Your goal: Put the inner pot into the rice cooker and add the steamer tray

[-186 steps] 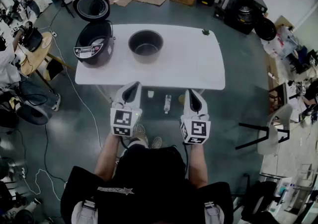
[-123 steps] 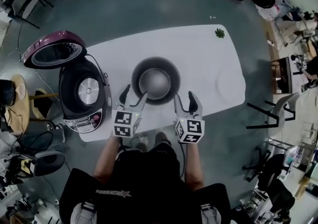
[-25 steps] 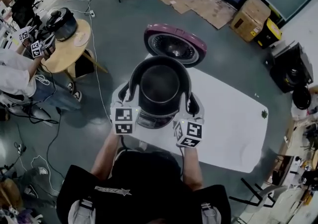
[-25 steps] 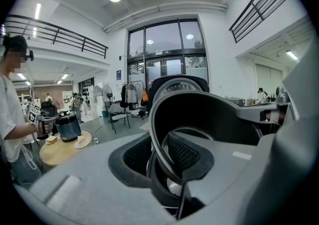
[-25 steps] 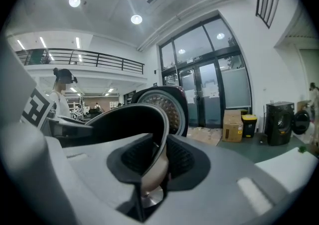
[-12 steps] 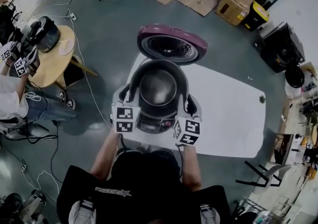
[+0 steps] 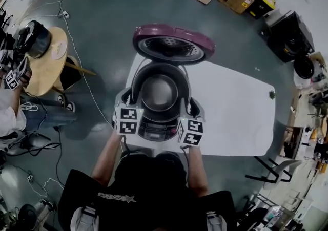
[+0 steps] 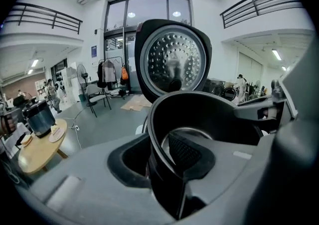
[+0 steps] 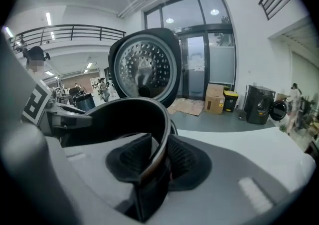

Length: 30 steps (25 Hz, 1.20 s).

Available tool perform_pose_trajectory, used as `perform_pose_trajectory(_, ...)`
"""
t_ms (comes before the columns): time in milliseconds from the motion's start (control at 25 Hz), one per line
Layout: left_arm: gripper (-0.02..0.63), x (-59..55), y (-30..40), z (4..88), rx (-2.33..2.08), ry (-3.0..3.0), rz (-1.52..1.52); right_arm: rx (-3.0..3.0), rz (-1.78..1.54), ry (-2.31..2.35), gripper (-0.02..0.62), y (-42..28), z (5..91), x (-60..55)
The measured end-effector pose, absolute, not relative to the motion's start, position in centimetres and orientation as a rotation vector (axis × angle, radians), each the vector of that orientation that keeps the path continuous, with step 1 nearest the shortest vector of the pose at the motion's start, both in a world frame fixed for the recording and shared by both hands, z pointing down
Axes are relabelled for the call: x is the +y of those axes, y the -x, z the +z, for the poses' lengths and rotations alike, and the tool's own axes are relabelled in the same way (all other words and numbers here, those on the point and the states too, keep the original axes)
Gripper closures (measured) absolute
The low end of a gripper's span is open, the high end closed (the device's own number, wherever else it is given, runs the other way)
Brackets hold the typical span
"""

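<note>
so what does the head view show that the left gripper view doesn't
Head view only: the rice cooker's control panel, the whole white table and a small green thing near its right end. Left gripper view only: the left gripper clamping the rim of the inner pot, tall glass doors, balcony railings. Both: the pot, the open lid, the round wooden table.
</note>
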State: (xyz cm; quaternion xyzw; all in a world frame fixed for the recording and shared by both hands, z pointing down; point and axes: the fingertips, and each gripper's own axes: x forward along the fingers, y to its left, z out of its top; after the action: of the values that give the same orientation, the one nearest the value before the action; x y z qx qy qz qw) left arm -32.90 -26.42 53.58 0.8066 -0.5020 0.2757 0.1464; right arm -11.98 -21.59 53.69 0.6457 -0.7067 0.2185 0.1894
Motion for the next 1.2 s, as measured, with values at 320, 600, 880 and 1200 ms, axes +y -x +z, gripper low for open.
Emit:
perform_pose_trajectory(320, 0.48, -26.5, 32.7, 56.1, -1.303, -2.249, 0.956, -1.933, 0.748, -1.763, 0.486, 12.0, 56.0, -21.7)
perform_pose_trajectory(600, 0.466, -26.4, 32.7, 57.6, -1.234, -2.199, 1.098, -1.884, 0.819, -1.69, 0.486, 12.3, 57.2, -21.7)
perform_pose_trajectory(880, 0.465, -26.2, 32.3, 58.3, -1.214, -2.172, 1.173, -1.864, 0.935, -1.635, 0.459, 12.5, 58.5, -21.3)
perform_pose_trajectory(1200, 0.383, -25.7, 31.6, 58.5, -1.174, -2.183, 1.147, -1.891, 0.974, -1.646, 0.426, 12.6, 58.6, -21.2)
